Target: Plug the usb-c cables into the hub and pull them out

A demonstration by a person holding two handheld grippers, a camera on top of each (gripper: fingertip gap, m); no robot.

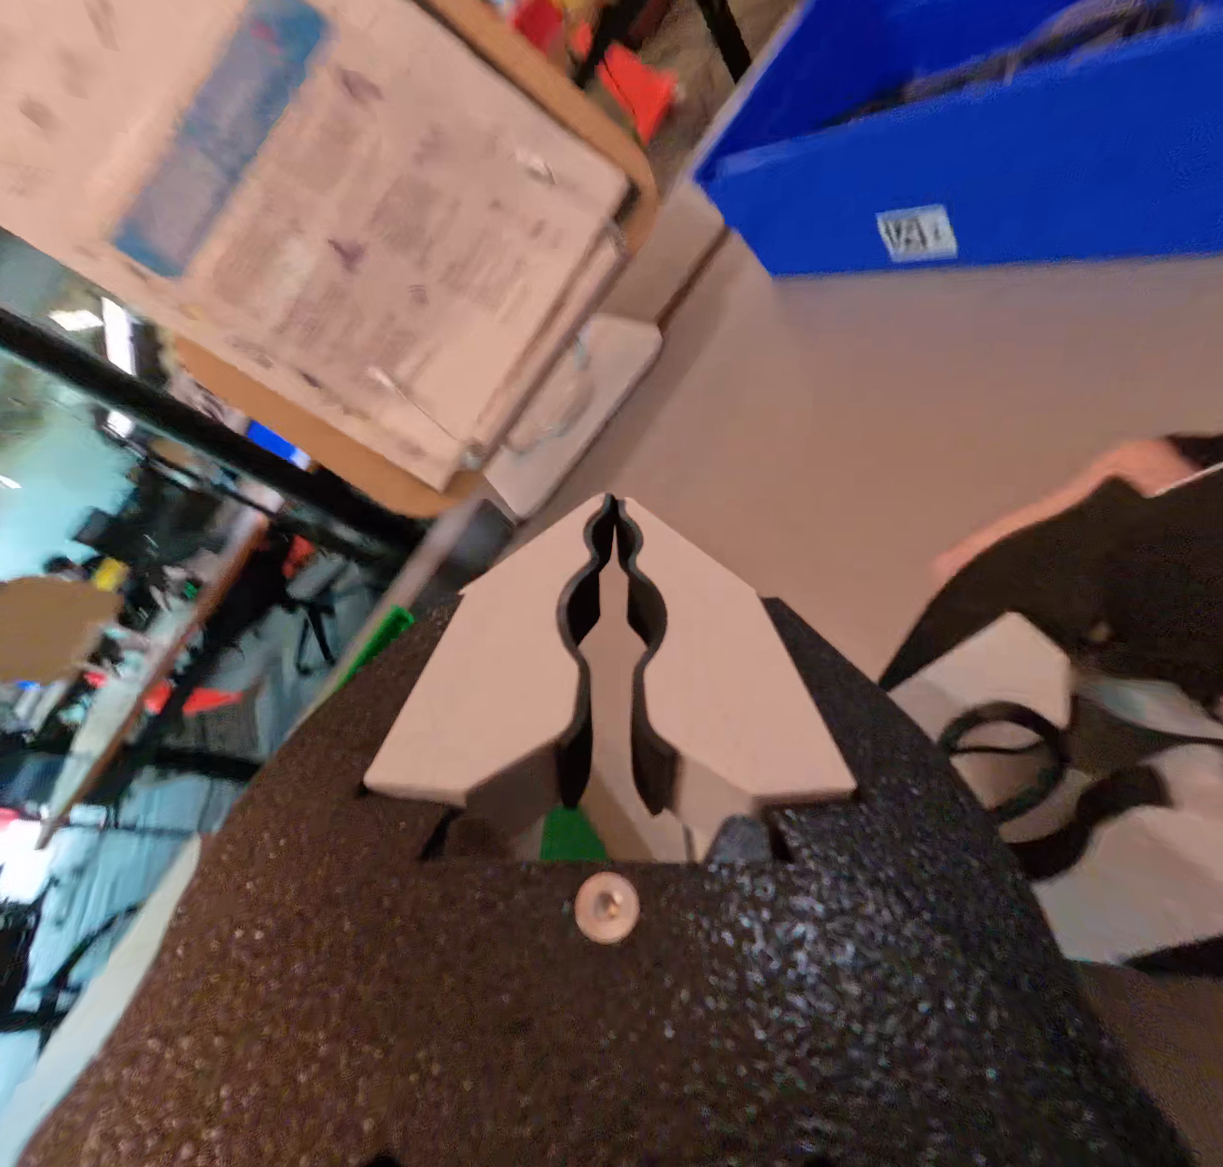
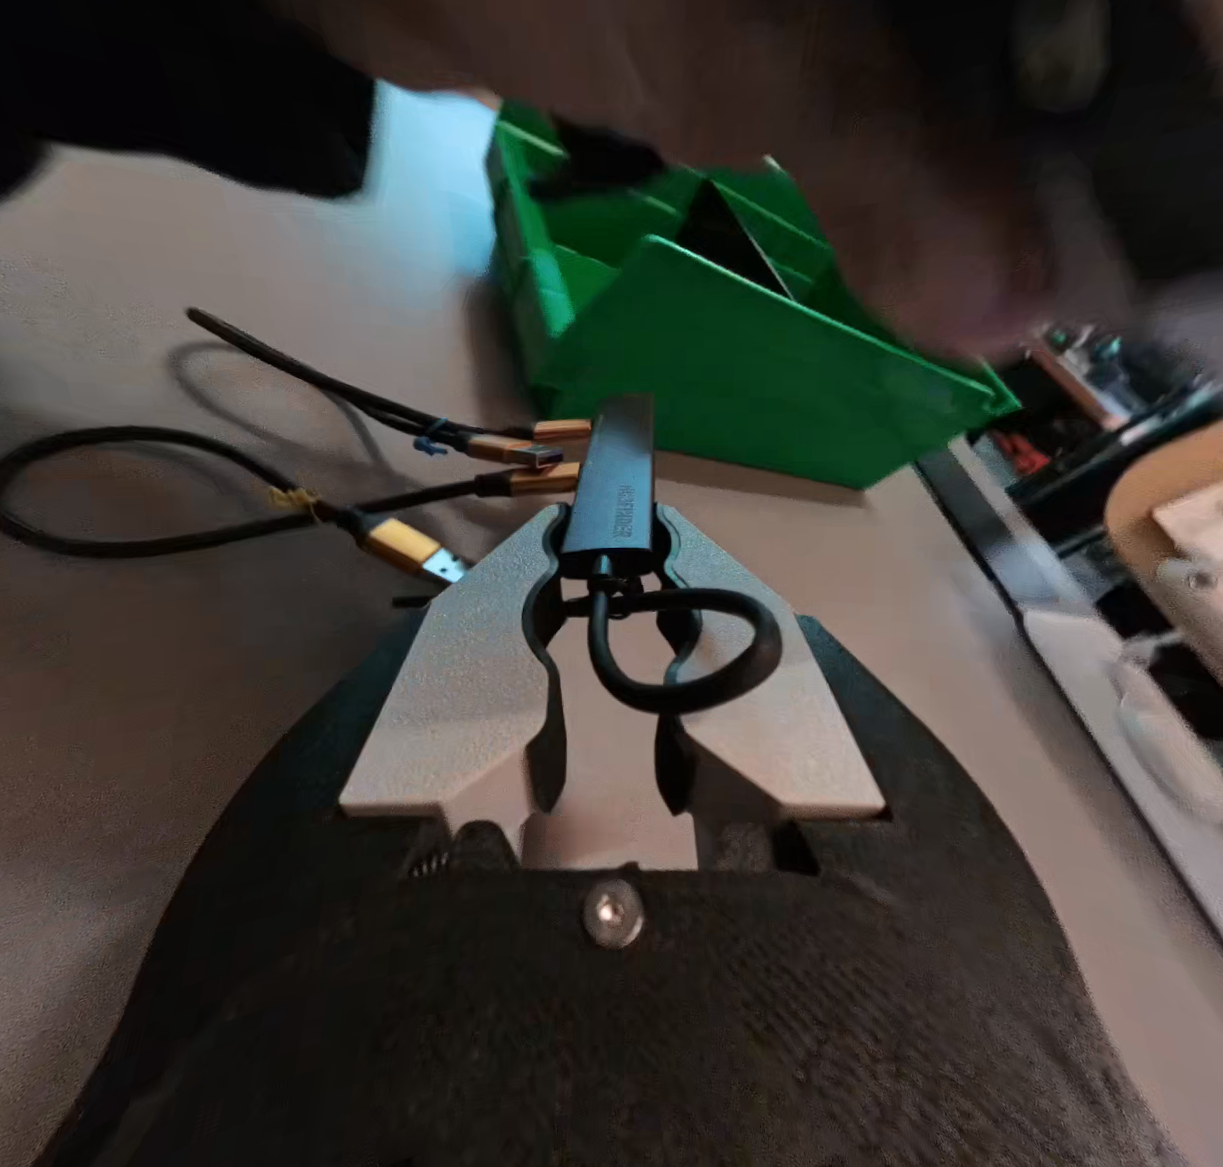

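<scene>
In the right wrist view my right gripper is shut on the near end of a slim dark grey hub, held just above the table. The hub's own black lead loops back between the fingers. Two gold-ended black cables meet the hub's left side. A third gold plug lies between them with its tip free. A fourth gold plug lies loose on the table at left. In the left wrist view my left gripper is shut and empty, raised and away from the hub.
A green divided box stands right behind the hub. A blue bin is at the back right and a white box at the left on the beige table. The other gripper and a hand show at the right.
</scene>
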